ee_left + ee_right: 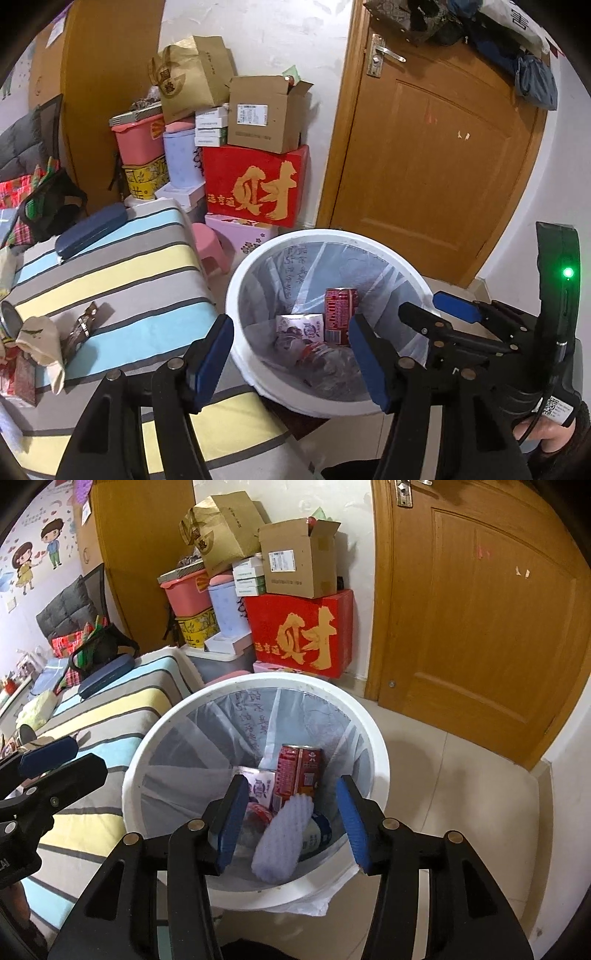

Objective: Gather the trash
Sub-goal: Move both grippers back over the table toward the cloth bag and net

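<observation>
**Trash bin and contents, both claws above**

Item: white bin [373,746], round, lined with a clear bag, standing on pale floor tiles beside a striped bed [122,266].
Contents: red can [301,771], upright, long axis vertical, leaning on the far wall; small printed carton [260,788] just left of it; pale foam sleeve [282,838], long axis running from the near rim up toward the can; a crumpled clear bottle [325,360] at the bottom.
Left gripper [291,363]: jaws apart, nothing between them, over the bin's near rim.
Right gripper [291,823]: jaws apart, pads clear of the foam sleeve below.
Surroundings: stacked boxes [255,181] against the wall, wooden door [436,140], wrappers [40,343] on the bed.
</observation>
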{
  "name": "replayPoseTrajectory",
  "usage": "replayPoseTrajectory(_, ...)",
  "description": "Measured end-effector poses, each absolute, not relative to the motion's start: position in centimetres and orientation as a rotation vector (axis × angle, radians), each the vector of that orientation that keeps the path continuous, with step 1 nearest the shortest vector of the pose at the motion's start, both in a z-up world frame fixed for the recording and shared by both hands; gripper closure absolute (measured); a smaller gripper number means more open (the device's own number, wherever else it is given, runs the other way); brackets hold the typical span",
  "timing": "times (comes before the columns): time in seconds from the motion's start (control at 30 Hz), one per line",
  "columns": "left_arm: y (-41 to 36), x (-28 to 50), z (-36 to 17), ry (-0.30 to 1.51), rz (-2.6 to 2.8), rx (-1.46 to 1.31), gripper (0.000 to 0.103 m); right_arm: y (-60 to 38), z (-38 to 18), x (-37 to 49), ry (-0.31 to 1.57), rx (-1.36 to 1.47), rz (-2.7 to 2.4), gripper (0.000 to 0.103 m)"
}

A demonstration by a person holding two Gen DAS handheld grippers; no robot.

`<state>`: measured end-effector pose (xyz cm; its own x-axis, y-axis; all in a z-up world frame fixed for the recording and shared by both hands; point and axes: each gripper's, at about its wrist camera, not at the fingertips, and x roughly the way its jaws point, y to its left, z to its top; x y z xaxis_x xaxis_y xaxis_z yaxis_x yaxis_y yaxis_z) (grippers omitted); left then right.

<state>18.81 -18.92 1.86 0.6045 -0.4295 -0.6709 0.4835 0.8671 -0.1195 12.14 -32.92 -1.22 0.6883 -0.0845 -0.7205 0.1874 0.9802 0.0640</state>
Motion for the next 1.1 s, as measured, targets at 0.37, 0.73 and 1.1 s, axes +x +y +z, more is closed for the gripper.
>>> replayPoseTrajectory(0.37, -16.2, 16.8, 3.1, 0.719, -0.489, 0.067, 0.039, -30.8, -0.3, 11.6, 0.769, 0.125, -0.116, 0.052)
replayPoseTrajectory(0.73, -12.2, 14.3, 4.3, 0.679, -0.416, 0.06, 0.039, -28.1, 0.6, 10.7, 0.726, 0.11, -0.055, 0.052)
replayPoseTrajectory(1.1, -6.8, 12.1, 5.1, 0.647, -0.327, 0.037, 0.039, -24.6, 0.9, 10.4, 0.704, 0.094, 0.021, 0.052)
